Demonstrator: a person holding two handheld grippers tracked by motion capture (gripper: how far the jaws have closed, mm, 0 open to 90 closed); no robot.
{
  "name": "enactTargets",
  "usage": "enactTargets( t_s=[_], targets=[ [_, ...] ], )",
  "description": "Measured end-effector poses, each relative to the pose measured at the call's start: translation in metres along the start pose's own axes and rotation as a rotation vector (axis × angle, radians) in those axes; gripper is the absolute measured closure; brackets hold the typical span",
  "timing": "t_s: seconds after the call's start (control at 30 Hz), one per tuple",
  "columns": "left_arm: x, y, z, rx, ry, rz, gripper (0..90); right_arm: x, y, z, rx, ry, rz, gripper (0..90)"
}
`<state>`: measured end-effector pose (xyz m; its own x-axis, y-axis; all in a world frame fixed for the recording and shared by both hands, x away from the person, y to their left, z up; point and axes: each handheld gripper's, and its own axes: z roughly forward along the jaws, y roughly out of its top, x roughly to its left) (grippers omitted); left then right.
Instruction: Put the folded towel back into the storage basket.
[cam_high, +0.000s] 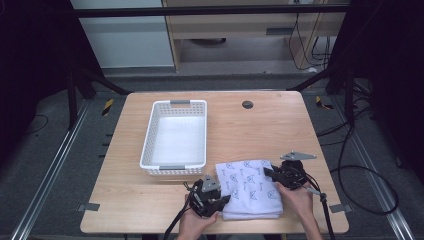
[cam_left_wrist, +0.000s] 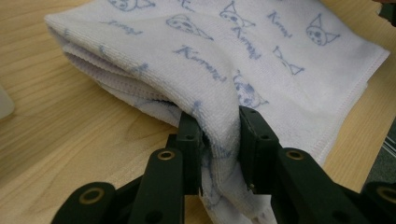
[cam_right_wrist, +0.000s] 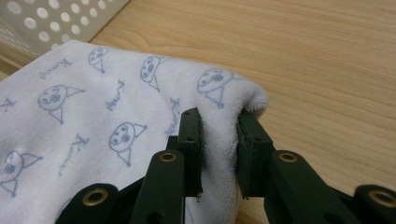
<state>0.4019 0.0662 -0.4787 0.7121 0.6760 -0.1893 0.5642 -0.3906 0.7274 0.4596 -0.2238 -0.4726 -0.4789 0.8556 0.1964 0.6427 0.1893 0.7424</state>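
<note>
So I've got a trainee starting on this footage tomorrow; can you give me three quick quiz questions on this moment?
1. True or false: the basket holds the towel.
2. What does the left tool grip? A) basket rim B) towel fold C) cable
3. Fill in: the right tool is shut on the towel's ____.

Key: 1 false, the towel lies on the table beside the basket. 2 B. 3 edge.

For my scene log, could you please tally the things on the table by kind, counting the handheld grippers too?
Folded towels: 1, white with a blue print
Baskets: 1, white and perforated
Grippers: 2, left gripper and right gripper, each with its jaws shut on the towel
Total: 4
</note>
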Motion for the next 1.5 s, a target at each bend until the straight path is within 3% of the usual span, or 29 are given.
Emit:
enactTargets(
  t_s=[1.5],
  targets=[
    [-0.004,0.025,-0.046,-0.108,0.0,0.038,71.2,0.024,0.029,-0.044,-0.152,0.002,-0.061,74.6]
  ],
)
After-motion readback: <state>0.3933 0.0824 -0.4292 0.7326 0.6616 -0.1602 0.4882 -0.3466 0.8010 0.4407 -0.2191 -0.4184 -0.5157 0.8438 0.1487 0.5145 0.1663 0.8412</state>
